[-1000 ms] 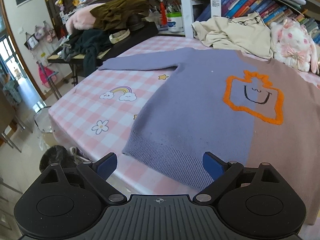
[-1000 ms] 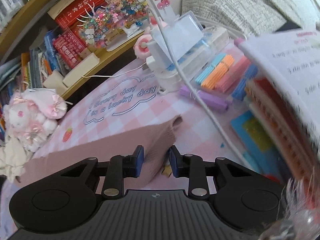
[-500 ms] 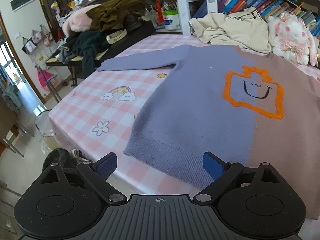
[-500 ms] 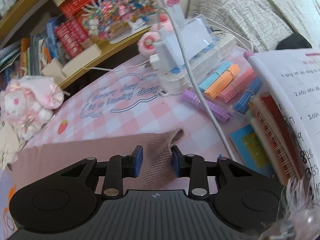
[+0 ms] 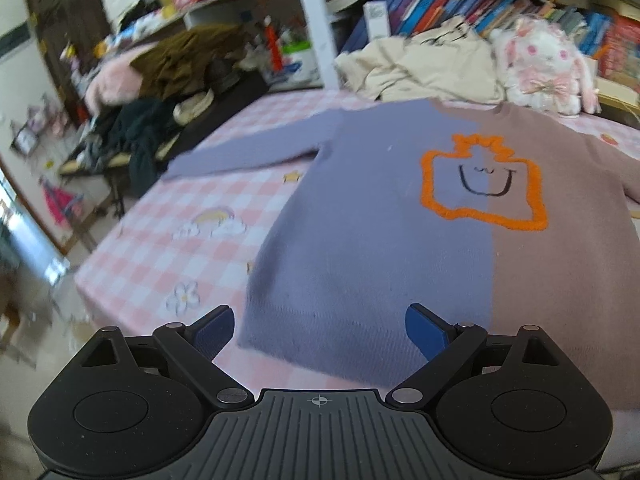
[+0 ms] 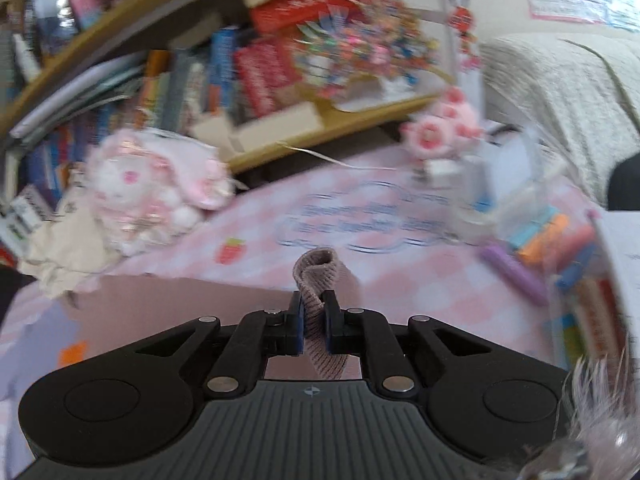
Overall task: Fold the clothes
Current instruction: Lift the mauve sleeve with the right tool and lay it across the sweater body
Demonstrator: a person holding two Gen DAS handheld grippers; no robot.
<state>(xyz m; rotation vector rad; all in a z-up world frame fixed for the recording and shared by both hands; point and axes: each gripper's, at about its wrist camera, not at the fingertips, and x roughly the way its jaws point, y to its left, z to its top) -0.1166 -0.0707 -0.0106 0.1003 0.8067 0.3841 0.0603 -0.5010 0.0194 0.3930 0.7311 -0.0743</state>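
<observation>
The sweater [image 5: 360, 240] runs off the right edge of the left wrist view, its mauve sleeve cut away, and the hem's near stretch slips behind the left gripper [image 5: 320, 326] body. In the right wrist view everything smears: book spines [image 6: 224, 76] on the shelf are unreadable, and the blue lettering [image 6: 360, 220] on the pink checked tablecloth [image 6: 420, 280] blurs past reading (motion blur, plainly). The cuff [image 6: 318, 280] vanishes below the pads [image 6: 296, 328] of the right gripper [image 6: 312, 328]. Fuzzy strands [image 6: 592, 408] at lower right stay unidentifiable.
</observation>
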